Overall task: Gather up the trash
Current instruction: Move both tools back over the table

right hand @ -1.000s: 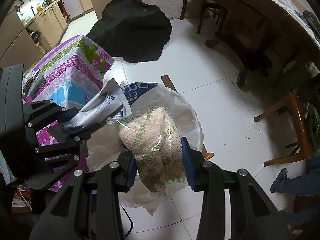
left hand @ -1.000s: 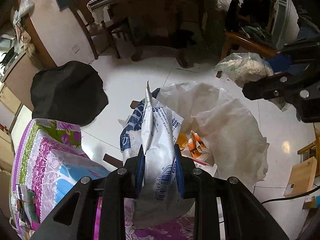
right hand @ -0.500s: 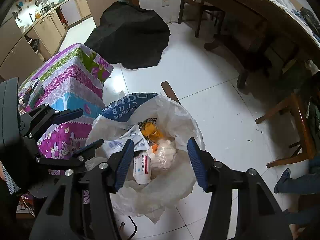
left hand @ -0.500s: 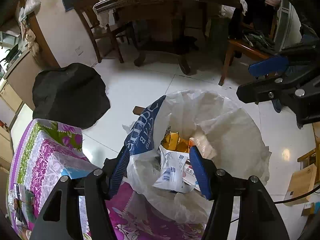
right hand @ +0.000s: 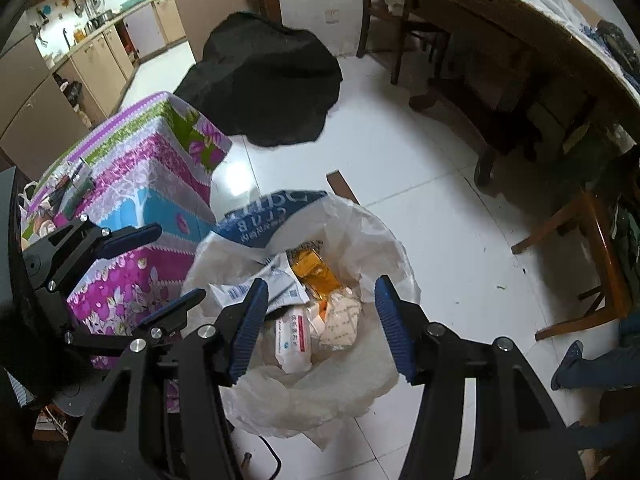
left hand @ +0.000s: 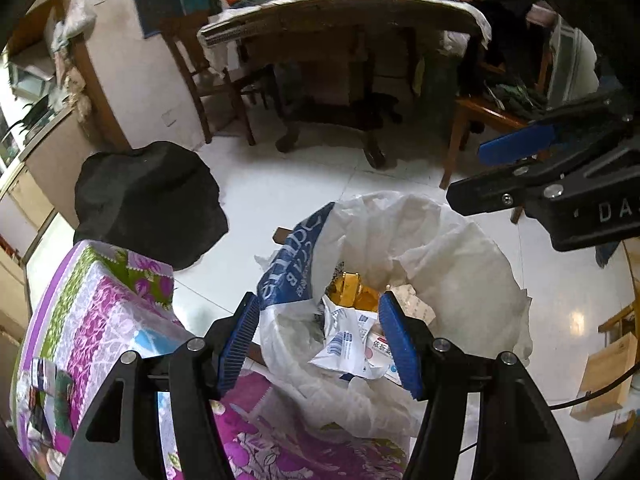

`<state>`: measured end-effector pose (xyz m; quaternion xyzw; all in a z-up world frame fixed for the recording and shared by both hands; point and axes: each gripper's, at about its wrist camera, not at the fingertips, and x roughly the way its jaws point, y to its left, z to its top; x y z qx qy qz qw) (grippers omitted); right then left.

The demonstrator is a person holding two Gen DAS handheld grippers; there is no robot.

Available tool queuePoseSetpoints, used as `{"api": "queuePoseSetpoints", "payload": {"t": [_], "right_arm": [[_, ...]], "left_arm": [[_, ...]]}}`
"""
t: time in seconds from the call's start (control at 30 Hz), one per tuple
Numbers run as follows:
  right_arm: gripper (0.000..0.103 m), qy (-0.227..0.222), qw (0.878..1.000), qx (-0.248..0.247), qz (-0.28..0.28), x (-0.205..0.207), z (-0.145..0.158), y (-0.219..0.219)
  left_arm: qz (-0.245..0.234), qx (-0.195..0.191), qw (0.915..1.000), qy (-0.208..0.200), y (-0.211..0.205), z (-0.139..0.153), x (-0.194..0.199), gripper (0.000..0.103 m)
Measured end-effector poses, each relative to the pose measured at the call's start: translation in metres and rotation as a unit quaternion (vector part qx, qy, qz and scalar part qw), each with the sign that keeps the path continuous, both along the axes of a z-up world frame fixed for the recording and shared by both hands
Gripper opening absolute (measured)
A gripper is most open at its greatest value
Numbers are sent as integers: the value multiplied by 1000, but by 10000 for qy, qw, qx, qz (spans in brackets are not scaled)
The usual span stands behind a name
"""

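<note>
Both claws hang above the white trash bag [right hand: 372, 240], which stands open on the floor just beside the table [right hand: 132, 184] with the flowered cloth. The left claw [left hand: 320, 344] is released, its blue pads apart with nothing pressed between them; the right claw [right hand: 320, 324] is likewise spread and empty. Inside the bag lie a white printed packet [right hand: 272, 284], an orange wrapper [right hand: 316, 272], a white box with red lettering [right hand: 294, 338] and a pale pouch [right hand: 342, 320]. The bag's folds hide whatever lies deeper, and the lettering is too small to read.
</note>
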<state>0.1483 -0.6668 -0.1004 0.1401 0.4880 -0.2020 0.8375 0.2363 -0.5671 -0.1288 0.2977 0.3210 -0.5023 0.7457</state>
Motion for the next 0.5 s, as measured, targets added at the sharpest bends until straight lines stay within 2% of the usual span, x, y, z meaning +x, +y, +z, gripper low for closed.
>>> {"api": "queuePoseSetpoints", "payload": {"t": [0.17, 0.5], "right_arm": [[55, -408, 9991, -120, -36, 4, 10, 14], [56, -910, 9951, -299, 232, 24, 22, 57]], "left_arm": [[210, -176, 9995, -164, 24, 9, 3, 63], [779, -551, 9954, -86, 93, 22, 24, 63]]}}
